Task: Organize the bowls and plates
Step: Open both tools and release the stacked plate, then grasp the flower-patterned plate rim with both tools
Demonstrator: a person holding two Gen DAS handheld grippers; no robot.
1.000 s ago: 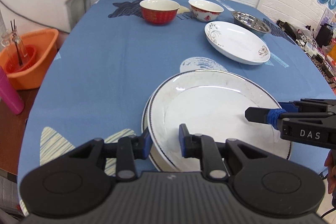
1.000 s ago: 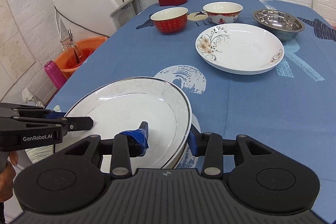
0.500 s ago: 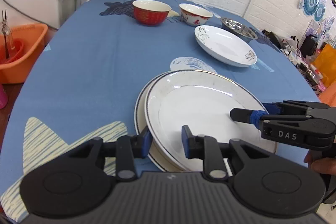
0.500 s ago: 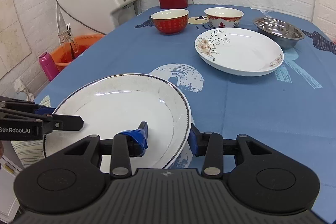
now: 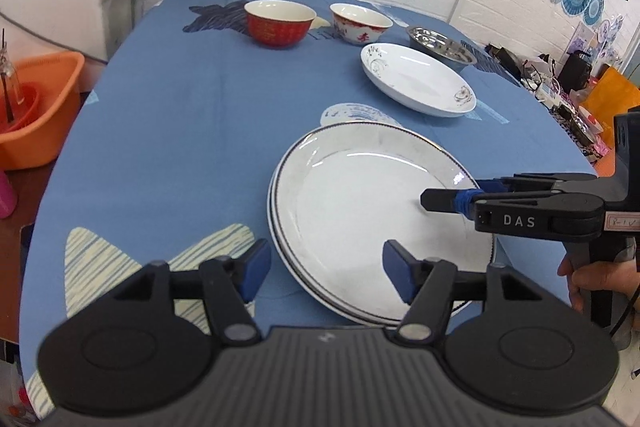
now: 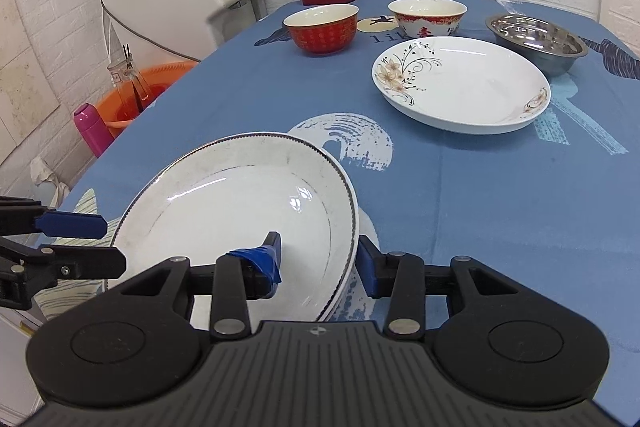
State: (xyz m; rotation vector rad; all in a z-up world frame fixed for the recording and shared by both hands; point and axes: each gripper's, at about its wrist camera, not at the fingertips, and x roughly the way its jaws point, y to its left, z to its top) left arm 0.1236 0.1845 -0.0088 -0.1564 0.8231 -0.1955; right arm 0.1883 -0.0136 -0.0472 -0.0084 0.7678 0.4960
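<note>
The left gripper (image 5: pixel 324 269) is spread wide, and the near left rim of the plate stack (image 5: pixel 360 211) lies between its fingers without touching them. The right gripper (image 6: pixel 318 257) is narrower, with one finger inside the top plate (image 6: pixel 240 211) and one outside its right rim. Whether it really pinches the rim I cannot tell; a small gap seems to show. The stack sits at the near edge of the table (image 5: pixel 180 115). Far and right of it lies the flower plate (image 6: pixel 464 83), with the steel bowl (image 6: pixel 536 41) just behind. In my judgement that plate goes on the stack next, and the right gripper is nearer to it.
</note>
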